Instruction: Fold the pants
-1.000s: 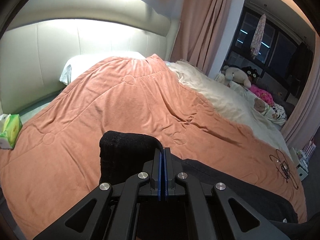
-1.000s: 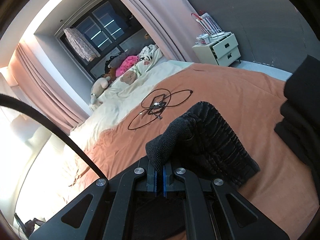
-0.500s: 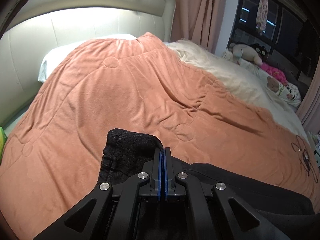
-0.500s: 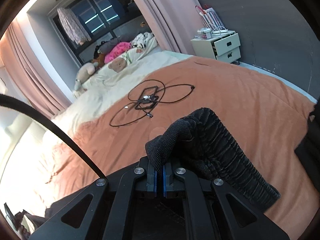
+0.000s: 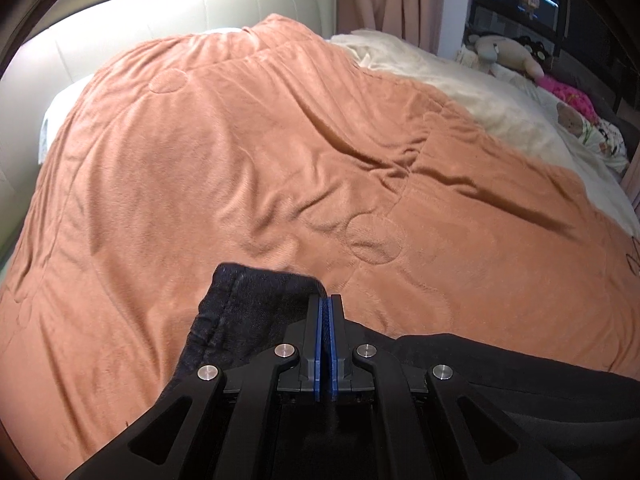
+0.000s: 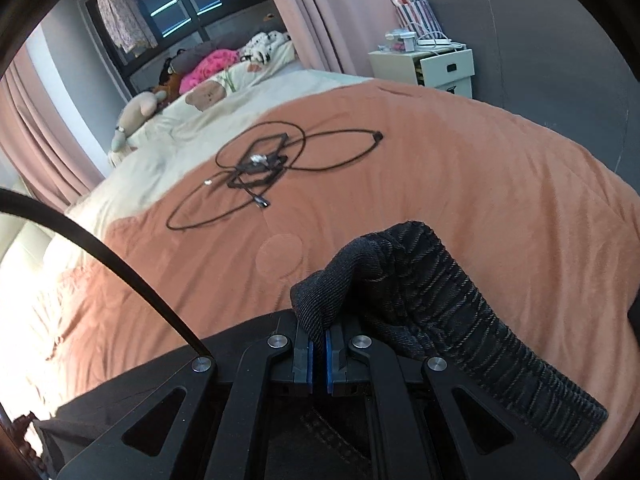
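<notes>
Because the left gripper (image 5: pixel 328 312) and right gripper (image 6: pixel 318 336) each pinch only a small corner of the black pants (image 6: pixel 440 300), the cloth could slip out and flop crooked on the orange blanket (image 5: pixel 280 160), or catch the cable (image 6: pixel 264 168) at eleven o'clock.

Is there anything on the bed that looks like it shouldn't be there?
Yes. A tangle of black cables lies loose on the orange blanket, beyond the dark pants the right gripper is pinching. It looks left behind, not part of folding.
</notes>
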{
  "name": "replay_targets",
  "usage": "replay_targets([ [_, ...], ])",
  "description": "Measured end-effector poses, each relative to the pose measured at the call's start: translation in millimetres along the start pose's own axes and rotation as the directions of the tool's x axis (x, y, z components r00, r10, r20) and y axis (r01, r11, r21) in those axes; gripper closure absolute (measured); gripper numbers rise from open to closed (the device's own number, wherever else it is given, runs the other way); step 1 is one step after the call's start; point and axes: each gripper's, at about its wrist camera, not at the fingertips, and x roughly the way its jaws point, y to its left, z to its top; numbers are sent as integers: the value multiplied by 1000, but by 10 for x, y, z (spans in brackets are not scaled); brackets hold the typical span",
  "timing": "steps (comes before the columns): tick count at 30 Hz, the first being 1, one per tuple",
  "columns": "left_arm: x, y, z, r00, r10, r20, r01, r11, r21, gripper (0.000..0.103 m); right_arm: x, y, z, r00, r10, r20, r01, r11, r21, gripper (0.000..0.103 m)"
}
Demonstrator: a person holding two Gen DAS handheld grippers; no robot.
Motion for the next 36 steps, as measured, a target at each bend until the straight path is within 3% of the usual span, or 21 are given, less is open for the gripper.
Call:
replay_targets([
  [2, 44, -26, 6, 1000, 16, -13, -16, 1000, 18, 76, 35, 6, 8, 1000, 4, -18, -4, 1000, -12, 98],
  [4, -23, 1, -17, 999, 34, 8, -34, 999, 27, 27, 33, 5, 22, 999, 10, -52, -10, 1000, -11, 87],
  [5, -102, 27, -37, 999, 33, 39, -34, 999, 30, 20, 0, -2, 33, 998, 24, -53, -25, 1000, -12, 81],
  [6, -176, 44, -47, 997, 32, 65, -34, 999, 36, 14, -81, -7, 44, 998, 55, -32, -55, 998, -16, 58],
  [7, -255, 65, -57, 996, 34, 85, -38, 998, 45, 14, -154, -29, 81, 998, 70, -3, -70, 997, -19, 31],
  [9, -348, 122, -76, 996, 39, 80, -43, 998, 53, 14, -332, -72, 111, 996, 74, 57, -73, 997, -24, 13],
  [11, -432, 180, -100, 997, 34, 75, -39, 998, 55, 14, -495, -78, 142, 992, 94, 83, -92, 995, -34, 13],
  [22, -1112, 598, -379, 996, 42, 82, -48, 996, 72, 14, -1027, 141, -141, 994, 108, -33, -113, 966, -234, 13],
  [29, -1460, 928, -582, 998, 30, 57, -32, 998, 45, 16, -1401, -72, -275, 989, 139, -56, -148, 966, -214, 13],
  [36, -1501, 1146, -879, 1000, 1, -30, -1, 1000, 8, 33, -1654, -381, -439, 987, 142, -69, -152, 975, -164, 18],
])
